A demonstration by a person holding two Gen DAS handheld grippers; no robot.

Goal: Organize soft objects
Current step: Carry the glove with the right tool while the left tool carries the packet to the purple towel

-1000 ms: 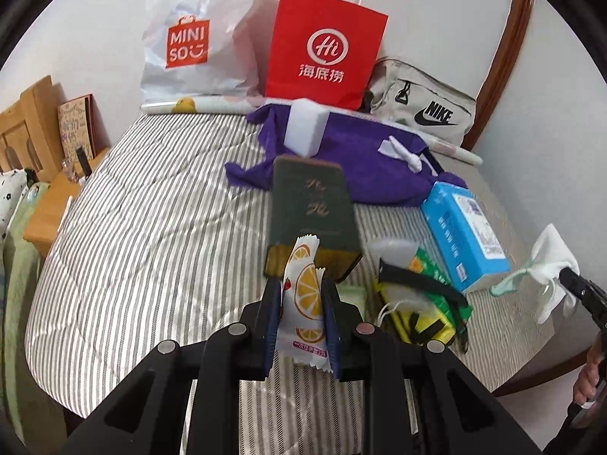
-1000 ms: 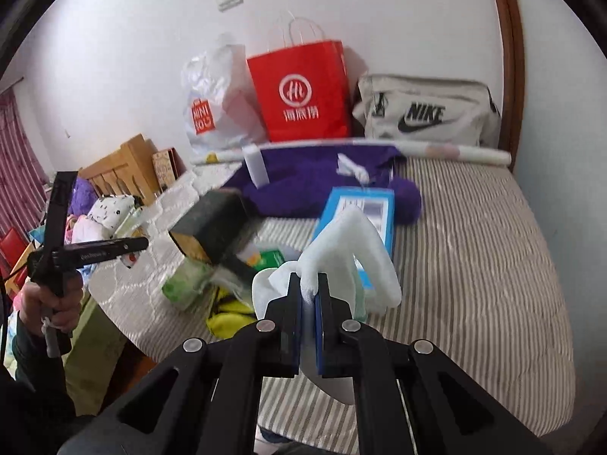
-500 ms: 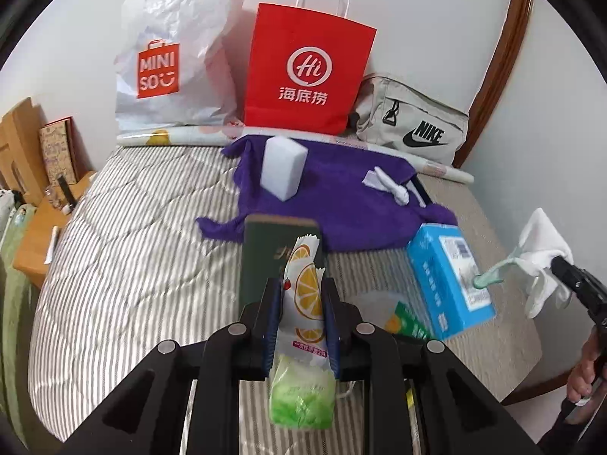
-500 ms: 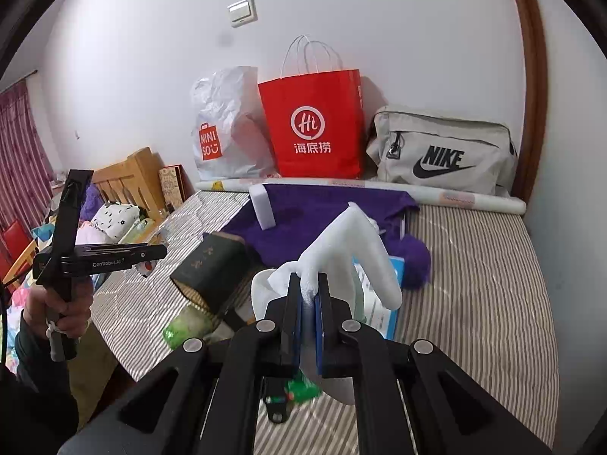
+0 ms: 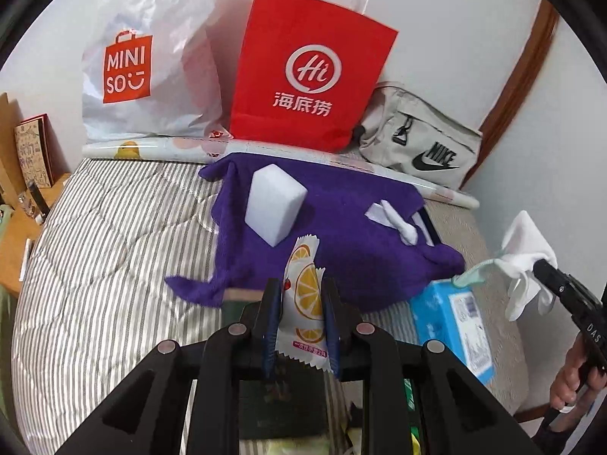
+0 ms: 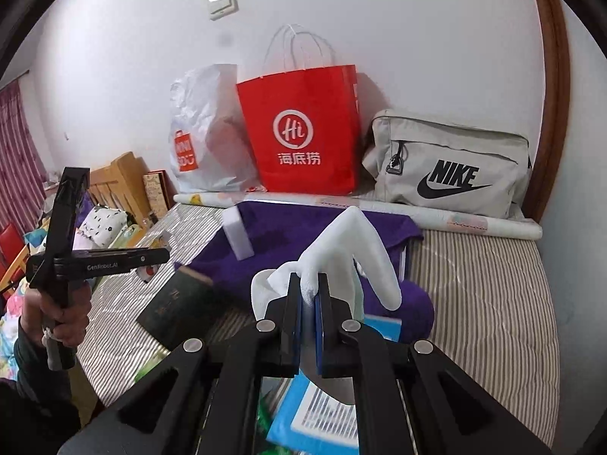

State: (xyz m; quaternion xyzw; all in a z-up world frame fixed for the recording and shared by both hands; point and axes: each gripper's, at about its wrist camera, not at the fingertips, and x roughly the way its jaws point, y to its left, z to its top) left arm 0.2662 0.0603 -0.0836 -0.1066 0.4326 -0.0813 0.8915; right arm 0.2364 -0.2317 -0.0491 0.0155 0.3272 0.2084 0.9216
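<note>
Jaws of the left gripper point(image 5: 301, 303) pinch an orange-print sachet point(image 5: 303, 299), held upright in the air over the striped bedcover point(image 5: 106, 250). Right gripper point(image 6: 307, 295) is clamped on a white glove point(image 6: 353, 250), its fingers drooping above a purple cloth point(image 5: 341, 227). On that cloth stands a white sponge block point(image 5: 274, 204); a blue tissue pack point(image 5: 451, 326) lies beside it.
</note>
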